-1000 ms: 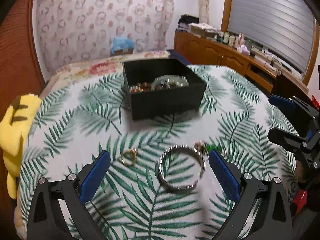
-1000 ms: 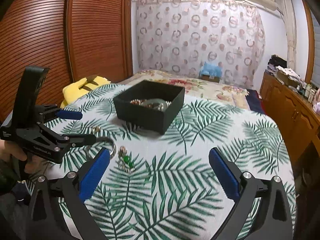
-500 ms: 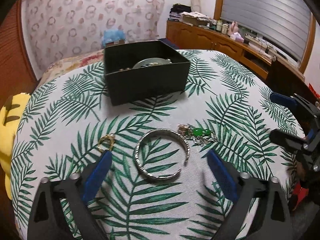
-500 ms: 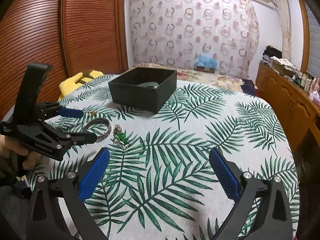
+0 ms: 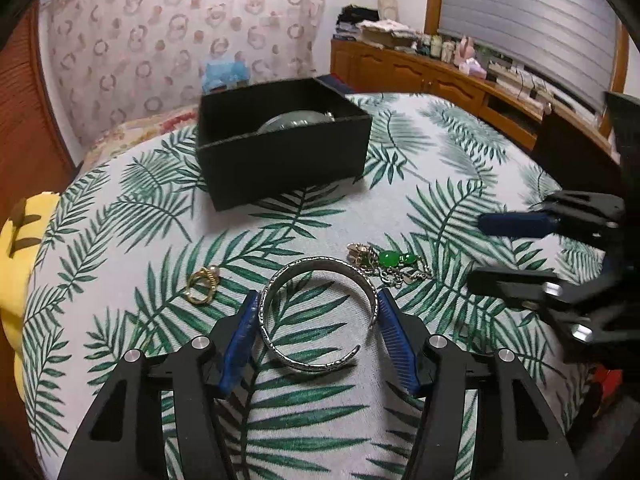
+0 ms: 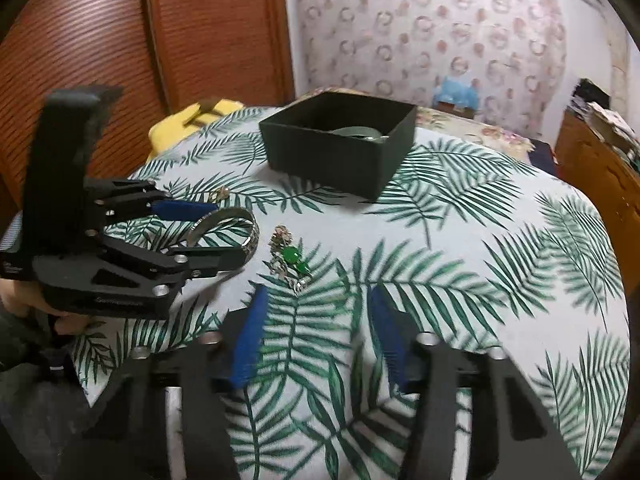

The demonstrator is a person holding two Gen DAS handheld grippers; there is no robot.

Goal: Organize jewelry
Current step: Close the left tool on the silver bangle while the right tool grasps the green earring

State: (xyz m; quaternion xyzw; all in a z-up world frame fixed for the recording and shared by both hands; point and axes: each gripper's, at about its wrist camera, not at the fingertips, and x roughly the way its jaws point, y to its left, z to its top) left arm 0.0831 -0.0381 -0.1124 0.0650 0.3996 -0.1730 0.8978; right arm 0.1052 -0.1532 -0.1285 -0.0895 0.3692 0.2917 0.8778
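A silver cuff bangle (image 5: 318, 314) lies on the leaf-print cloth. My left gripper (image 5: 318, 320) has its blue pads (image 5: 244, 328) pressed on both sides of the bangle; it also shows in the right wrist view (image 6: 216, 232) around the bangle (image 6: 236, 224). A green-stone pendant on a chain (image 5: 390, 262) lies just right of the bangle, and shows in the right wrist view (image 6: 292, 258). A gold ring (image 5: 202, 282) lies to the left. My right gripper (image 6: 316, 320) is partly closed and empty, just short of the pendant. A black box (image 5: 280, 144) holds other jewelry.
The table (image 5: 460, 152) is round with cloth falling off its edges. A yellow cushion (image 5: 18, 248) sits at its left. A wooden cabinet (image 5: 440, 76) with clutter stands at the back right. Wooden sliding doors (image 6: 120, 40) stand behind the left side.
My left gripper moved forward and closed its jaws from wide open onto the silver bangle. My right gripper narrowed its jaws and moved toward the green pendant.
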